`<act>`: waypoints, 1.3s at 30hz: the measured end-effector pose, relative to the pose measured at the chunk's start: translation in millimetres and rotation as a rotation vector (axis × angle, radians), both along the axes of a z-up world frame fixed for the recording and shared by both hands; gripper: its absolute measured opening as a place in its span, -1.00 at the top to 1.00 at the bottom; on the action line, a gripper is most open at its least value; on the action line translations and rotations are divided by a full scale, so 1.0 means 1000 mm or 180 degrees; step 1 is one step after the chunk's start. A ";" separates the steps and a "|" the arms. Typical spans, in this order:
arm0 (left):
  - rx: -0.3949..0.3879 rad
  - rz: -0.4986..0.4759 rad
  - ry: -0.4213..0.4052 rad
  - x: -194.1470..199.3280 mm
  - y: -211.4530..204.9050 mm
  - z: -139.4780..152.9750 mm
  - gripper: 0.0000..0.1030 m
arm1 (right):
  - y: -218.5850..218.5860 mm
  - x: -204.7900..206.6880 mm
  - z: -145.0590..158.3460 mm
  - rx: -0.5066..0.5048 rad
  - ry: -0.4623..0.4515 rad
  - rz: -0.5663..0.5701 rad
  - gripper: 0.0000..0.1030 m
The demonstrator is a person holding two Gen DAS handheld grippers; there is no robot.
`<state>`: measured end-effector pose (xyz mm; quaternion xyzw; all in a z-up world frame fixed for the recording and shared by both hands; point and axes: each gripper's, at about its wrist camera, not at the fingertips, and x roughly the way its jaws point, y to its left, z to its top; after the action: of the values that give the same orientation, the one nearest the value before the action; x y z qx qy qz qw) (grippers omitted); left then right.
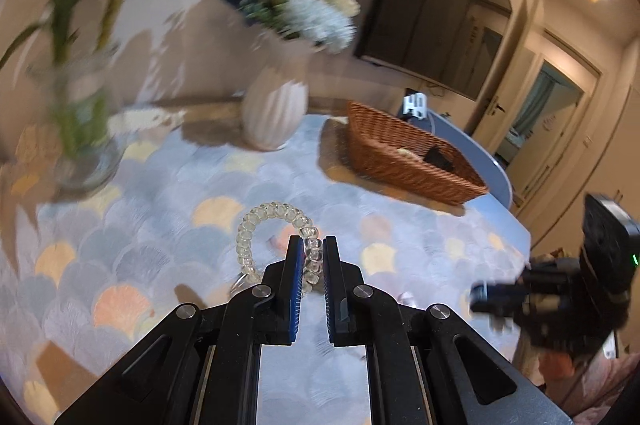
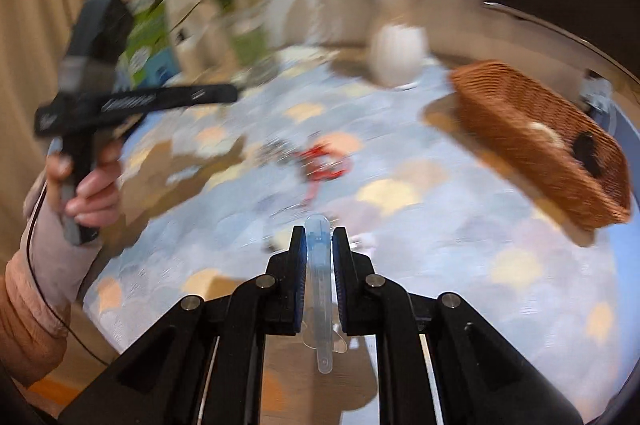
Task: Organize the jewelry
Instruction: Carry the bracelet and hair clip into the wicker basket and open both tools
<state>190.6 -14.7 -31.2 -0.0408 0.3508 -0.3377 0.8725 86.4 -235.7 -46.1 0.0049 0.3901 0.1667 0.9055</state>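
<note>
My left gripper is shut on a clear beaded bracelet, which loops up and left from the fingertips above the table. My right gripper is shut on a clear pale-blue hair clip that runs lengthwise between the pads. A wicker basket stands on the table at the right and holds a dark item and a pale item; it also shows in the right wrist view. A red jewelry piece and a dark blurred one lie on the tablecloth. The right gripper shows blurred in the left wrist view.
A white ribbed vase with flowers stands behind the basket. A glass vase with green stems is at the left. The round table has a shell-pattern cloth. The left hand and its gripper body show in the right wrist view.
</note>
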 end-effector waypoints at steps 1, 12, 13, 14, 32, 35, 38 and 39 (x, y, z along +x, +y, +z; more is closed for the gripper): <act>0.0060 -0.0048 -0.0043 0.001 -0.009 0.007 0.82 | -0.011 0.003 0.004 0.0021 -0.0019 -0.0069 0.71; 0.0280 -0.0602 -0.0224 0.045 -0.152 0.055 0.82 | -0.168 0.064 0.050 0.0401 -0.0167 -0.0892 0.70; 0.0261 -0.0616 -0.0182 0.055 -0.167 0.055 0.82 | -0.182 0.073 0.050 0.0490 -0.0154 -0.0963 0.71; 0.0246 -0.0623 -0.0144 0.063 -0.179 0.054 0.82 | -0.194 0.082 0.050 0.0574 -0.0130 -0.1023 0.70; 0.0498 -0.0687 0.0375 0.138 -0.294 -0.017 0.82 | -0.237 0.204 -0.032 0.0615 0.0588 -0.1277 0.71; 0.0511 -0.0652 0.0325 0.138 -0.293 -0.014 0.78 | -0.236 0.203 -0.031 0.0616 0.0588 -0.1260 0.69; 0.0426 -0.0670 0.0320 0.133 -0.285 -0.006 0.19 | -0.236 0.196 -0.025 0.0694 0.0563 -0.1216 0.65; 0.0399 -0.0647 0.0282 0.130 -0.281 -0.002 -0.06 | -0.236 0.193 -0.022 0.0718 0.0539 -0.1205 0.65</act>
<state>320.8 -295.5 -33.2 0.0348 0.4117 -0.3996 0.8183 279.0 -471.8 -67.9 0.1931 0.4357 0.0356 0.8784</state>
